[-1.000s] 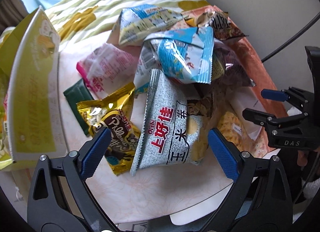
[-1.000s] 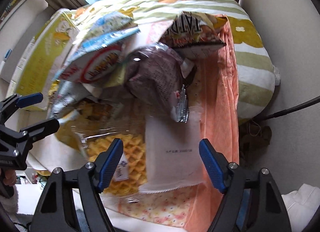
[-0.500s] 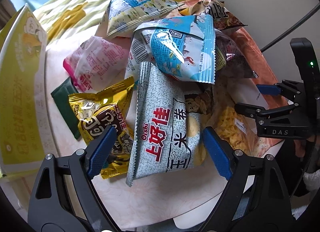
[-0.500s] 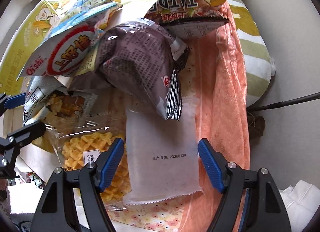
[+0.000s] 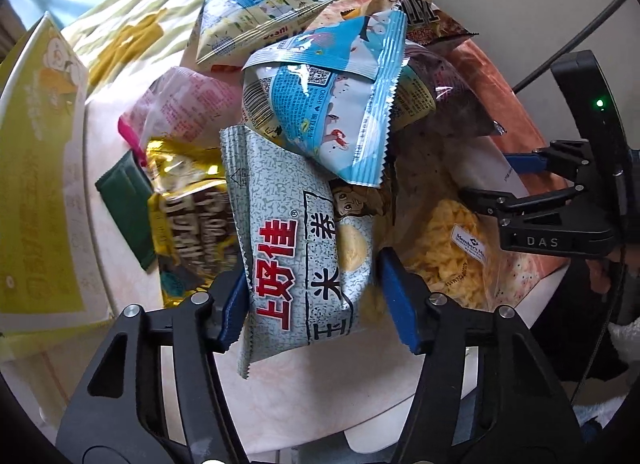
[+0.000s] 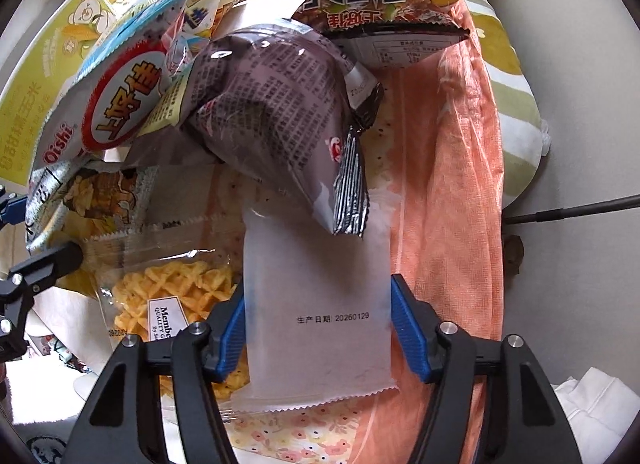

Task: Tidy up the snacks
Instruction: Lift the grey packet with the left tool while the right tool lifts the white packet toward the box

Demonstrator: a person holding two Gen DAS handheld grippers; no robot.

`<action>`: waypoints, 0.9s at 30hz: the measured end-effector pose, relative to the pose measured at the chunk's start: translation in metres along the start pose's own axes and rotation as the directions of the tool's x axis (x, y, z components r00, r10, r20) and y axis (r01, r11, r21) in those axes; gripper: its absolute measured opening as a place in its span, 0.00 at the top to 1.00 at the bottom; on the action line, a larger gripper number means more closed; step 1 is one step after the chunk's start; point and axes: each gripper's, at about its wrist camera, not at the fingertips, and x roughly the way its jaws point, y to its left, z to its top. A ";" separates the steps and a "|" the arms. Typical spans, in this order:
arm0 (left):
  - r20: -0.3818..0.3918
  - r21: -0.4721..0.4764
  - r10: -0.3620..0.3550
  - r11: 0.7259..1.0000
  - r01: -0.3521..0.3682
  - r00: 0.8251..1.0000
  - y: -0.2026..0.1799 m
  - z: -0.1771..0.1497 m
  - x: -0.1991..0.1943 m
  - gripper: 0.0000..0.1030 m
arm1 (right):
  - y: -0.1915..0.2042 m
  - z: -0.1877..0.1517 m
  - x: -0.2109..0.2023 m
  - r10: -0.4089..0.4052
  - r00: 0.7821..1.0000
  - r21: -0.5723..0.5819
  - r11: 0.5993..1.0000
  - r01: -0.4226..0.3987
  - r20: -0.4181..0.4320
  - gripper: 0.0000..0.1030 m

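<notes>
A heap of snack bags lies on a small table. In the left wrist view my left gripper (image 5: 312,304) straddles a grey Oishi bag with red characters (image 5: 288,260); its blue pads touch both sides of the bag. In the right wrist view my right gripper (image 6: 316,328) straddles a white frosted packet with a printed date (image 6: 320,304), pads against its edges. A dark purple bag (image 6: 276,104) overlaps the packet's top. A waffle-snack bag (image 6: 168,296) lies to its left. The right gripper also shows in the left wrist view (image 5: 520,180).
A blue-and-white bag (image 5: 332,104), a gold bag (image 5: 188,216), a pink bag (image 5: 180,104) and a green packet (image 5: 128,204) crowd the heap. A yellow-green box (image 5: 40,184) stands at left. An orange cloth (image 6: 452,184) hangs at right, a striped cushion (image 6: 516,104) behind.
Both grippers have moved forward into the heap and narrowed. The left now closes around the grey Oishi bag, the right around the white frosted packet.
</notes>
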 end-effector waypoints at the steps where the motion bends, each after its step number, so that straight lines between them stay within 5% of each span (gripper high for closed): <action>1: 0.001 -0.001 0.004 1.000 -0.004 1.000 0.000 0.000 -0.001 0.45 | 0.001 -0.001 0.000 -0.005 1.000 -0.002 1.000 0.005 0.004 0.42; 27: 0.037 -0.052 0.075 0.996 -0.073 0.996 -0.002 -0.018 -0.037 0.51 | -0.006 -0.008 -0.020 0.080 0.996 0.054 0.995 -0.082 0.035 0.44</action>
